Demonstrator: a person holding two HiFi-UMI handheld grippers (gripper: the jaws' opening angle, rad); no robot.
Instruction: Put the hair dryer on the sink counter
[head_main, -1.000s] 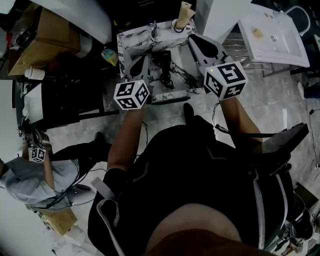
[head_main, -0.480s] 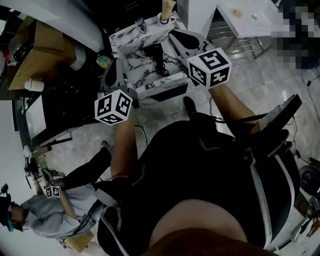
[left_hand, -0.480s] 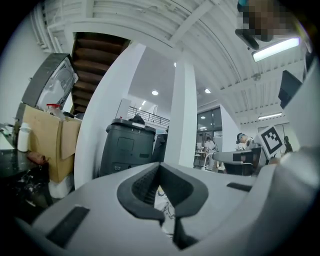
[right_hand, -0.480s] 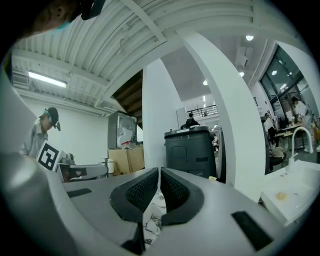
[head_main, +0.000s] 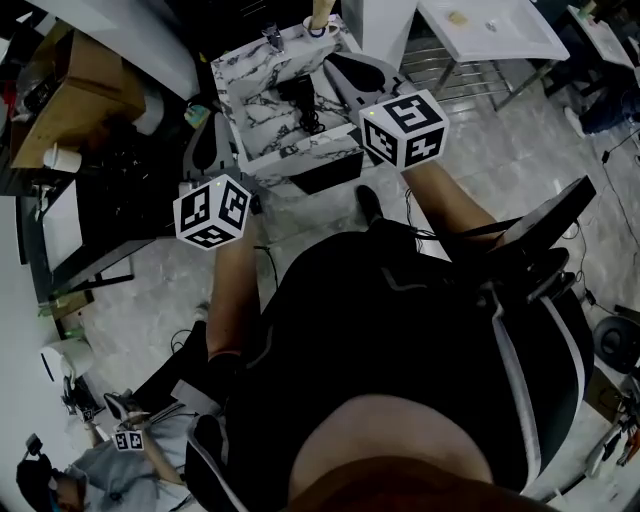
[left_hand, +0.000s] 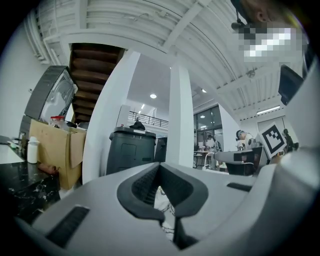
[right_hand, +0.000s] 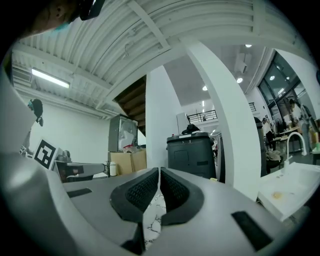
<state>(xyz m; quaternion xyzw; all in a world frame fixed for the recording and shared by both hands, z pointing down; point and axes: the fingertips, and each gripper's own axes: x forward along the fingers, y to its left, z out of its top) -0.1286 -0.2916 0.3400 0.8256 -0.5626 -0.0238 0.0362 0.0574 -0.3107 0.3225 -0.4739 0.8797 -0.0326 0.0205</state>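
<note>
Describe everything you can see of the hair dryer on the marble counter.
The hair dryer is black, probably plastic, and too dark and distant for details. It lies flat on the white, grey-veined sink counter, near its middle, with a dark cord trailing toward the near edge. Only the counter seems to touch it; nothing grips it.

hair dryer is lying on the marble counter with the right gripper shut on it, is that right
Not quite. The hair dryer does lie on the marble counter, but the right gripper is not on it. The right gripper view shows its jaws shut on nothing, and the head view shows the dryer lying free on the counter, apart from that gripper.
</note>
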